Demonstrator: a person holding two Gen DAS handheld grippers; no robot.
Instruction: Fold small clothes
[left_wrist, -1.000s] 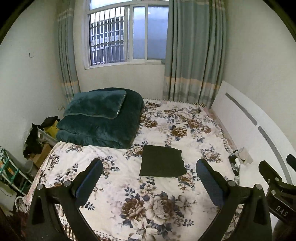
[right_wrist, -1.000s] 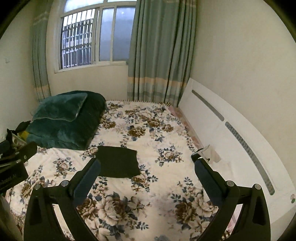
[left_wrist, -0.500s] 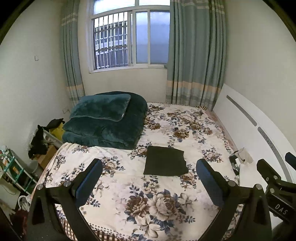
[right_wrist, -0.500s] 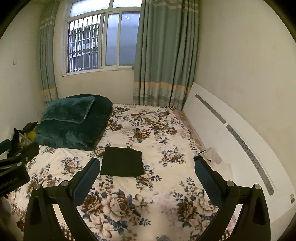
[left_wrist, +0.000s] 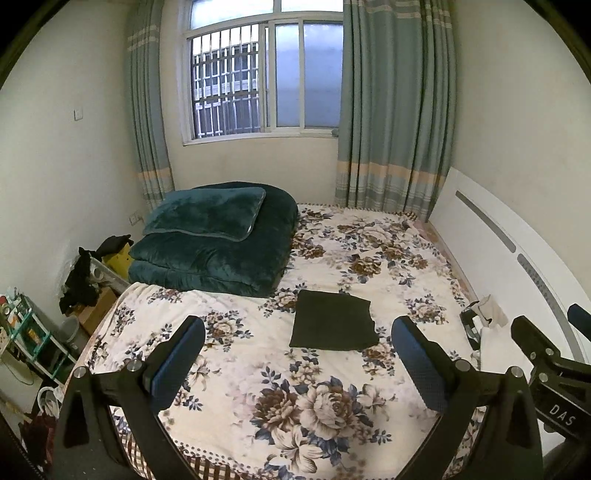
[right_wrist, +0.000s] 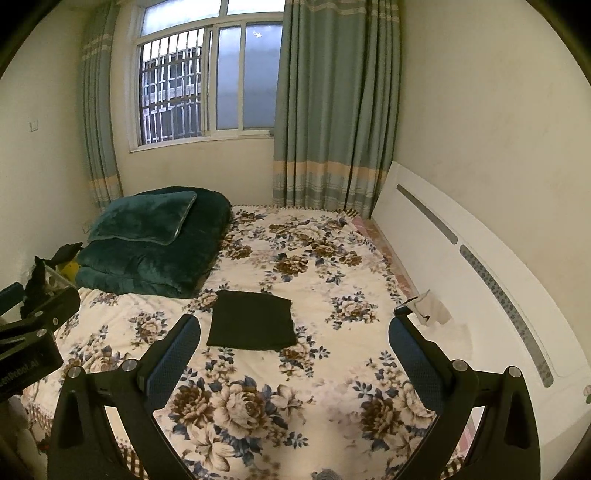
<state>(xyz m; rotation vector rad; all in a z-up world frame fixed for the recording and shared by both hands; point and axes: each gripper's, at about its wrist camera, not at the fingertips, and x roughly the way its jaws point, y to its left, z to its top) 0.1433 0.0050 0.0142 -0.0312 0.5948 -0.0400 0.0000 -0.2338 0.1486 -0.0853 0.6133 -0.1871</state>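
Observation:
A small dark garment lies folded into a flat rectangle on the floral bedspread, near the middle of the bed. It also shows in the right wrist view. My left gripper is open and empty, held well back from the garment above the bed's near edge. My right gripper is open and empty too, also back from the garment. The right gripper's body shows at the right edge of the left wrist view, and the left gripper's body at the left of the right wrist view.
A folded dark green quilt with a pillow sits at the bed's far left. A white headboard runs along the right side, with a small crumpled item beside it. Clutter and a shelf stand on the floor at left.
Both grippers have pulled back and risen away from the bed; the garment looks smaller and farther, and the bed's near edge has come into view. The garment has not moved.

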